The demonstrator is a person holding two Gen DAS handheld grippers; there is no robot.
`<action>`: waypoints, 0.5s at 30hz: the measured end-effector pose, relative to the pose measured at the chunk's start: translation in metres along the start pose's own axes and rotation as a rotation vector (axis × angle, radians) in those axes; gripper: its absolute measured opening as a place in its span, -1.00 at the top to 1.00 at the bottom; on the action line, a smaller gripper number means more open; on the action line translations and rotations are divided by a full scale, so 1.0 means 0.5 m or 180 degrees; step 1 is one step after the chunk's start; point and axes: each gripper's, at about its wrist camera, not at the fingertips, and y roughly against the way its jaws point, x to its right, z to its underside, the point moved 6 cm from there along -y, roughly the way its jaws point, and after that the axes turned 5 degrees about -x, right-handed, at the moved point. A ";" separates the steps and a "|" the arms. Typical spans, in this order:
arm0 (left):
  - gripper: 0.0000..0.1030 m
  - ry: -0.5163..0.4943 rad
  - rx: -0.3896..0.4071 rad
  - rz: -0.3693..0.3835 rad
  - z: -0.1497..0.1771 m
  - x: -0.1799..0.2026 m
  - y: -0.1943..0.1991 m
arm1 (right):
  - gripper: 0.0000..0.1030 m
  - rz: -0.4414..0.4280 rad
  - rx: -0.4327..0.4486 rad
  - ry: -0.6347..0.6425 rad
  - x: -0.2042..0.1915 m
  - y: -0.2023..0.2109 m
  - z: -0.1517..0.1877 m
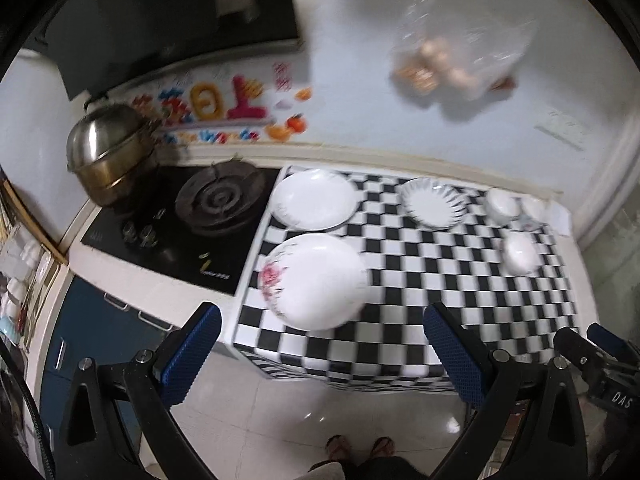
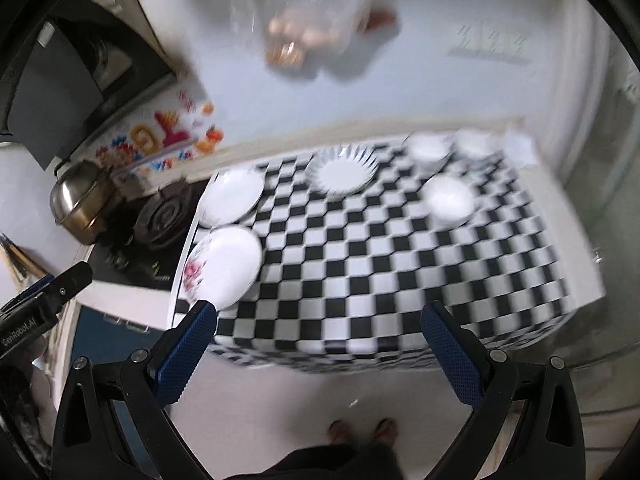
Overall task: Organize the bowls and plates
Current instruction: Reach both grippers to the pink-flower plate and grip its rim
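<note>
On the checkered counter (image 1: 420,280) (image 2: 380,272) lie a white plate with a pink flower (image 1: 314,280) (image 2: 224,266) at the front left, a plain white plate (image 1: 314,200) (image 2: 232,198) behind it, and a ridged plate (image 1: 434,202) (image 2: 342,172) further right. Three small white bowls sit at the right: one in front (image 1: 520,254) (image 2: 450,200), two at the back (image 1: 502,204) (image 2: 430,148). My left gripper (image 1: 322,344) and right gripper (image 2: 320,340) are both open and empty, held above the floor before the counter's front edge.
A gas hob (image 1: 220,204) with a steel pot (image 1: 110,152) lies left of the counter. A plastic bag of food (image 1: 460,52) hangs on the wall. Blue cabinets (image 1: 92,340) stand below left. The person's feet (image 1: 356,446) are on the tiled floor.
</note>
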 end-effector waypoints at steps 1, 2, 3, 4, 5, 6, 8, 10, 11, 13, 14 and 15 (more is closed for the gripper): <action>-1.00 0.0012 -0.0049 -0.0030 0.000 -0.013 -0.018 | -1.00 -0.0056 -0.0052 0.0003 -0.006 -0.031 -0.003; -1.00 0.0039 -0.0132 -0.0058 -0.002 -0.032 -0.051 | -1.00 -0.0109 -0.0124 0.0003 -0.014 -0.072 -0.009; -1.00 0.0066 -0.0190 -0.0069 -0.002 -0.047 -0.074 | -1.00 -0.0133 -0.0205 -0.0003 -0.021 -0.109 -0.014; -1.00 0.0124 -0.0293 -0.0100 -0.004 -0.070 -0.114 | -1.00 -0.0172 -0.0283 0.0003 -0.031 -0.147 -0.021; -1.00 0.0155 -0.0377 -0.0108 -0.005 -0.085 -0.144 | -1.00 -0.0228 -0.0364 -0.0002 -0.042 -0.191 -0.028; -1.00 0.0177 -0.0442 -0.0103 -0.004 -0.095 -0.164 | -1.00 -0.0256 -0.0440 -0.0006 -0.050 -0.227 -0.034; -0.99 0.0269 -0.0640 -0.0118 -0.004 -0.129 -0.238 | -0.99 -0.0358 -0.0650 0.0003 -0.073 -0.309 -0.047; -0.99 0.0345 -0.0842 -0.0084 0.001 -0.146 -0.293 | -0.97 -0.0409 -0.0824 0.0019 -0.091 -0.393 -0.063; -0.99 0.0414 -0.0943 -0.0056 0.002 -0.157 -0.331 | -0.97 -0.0418 -0.0894 0.0034 -0.096 -0.429 -0.072; -0.93 0.0516 -0.1100 -0.0028 0.003 -0.170 -0.391 | -0.94 -0.0429 -0.1042 0.0070 -0.108 -0.501 -0.088; -0.87 0.0568 -0.1190 -0.0008 0.002 -0.176 -0.428 | -0.93 -0.0467 -0.1139 0.0099 -0.115 -0.540 -0.096; -0.80 0.0616 -0.1292 0.0020 0.002 -0.181 -0.466 | -0.89 -0.0490 -0.1231 0.0130 -0.124 -0.580 -0.105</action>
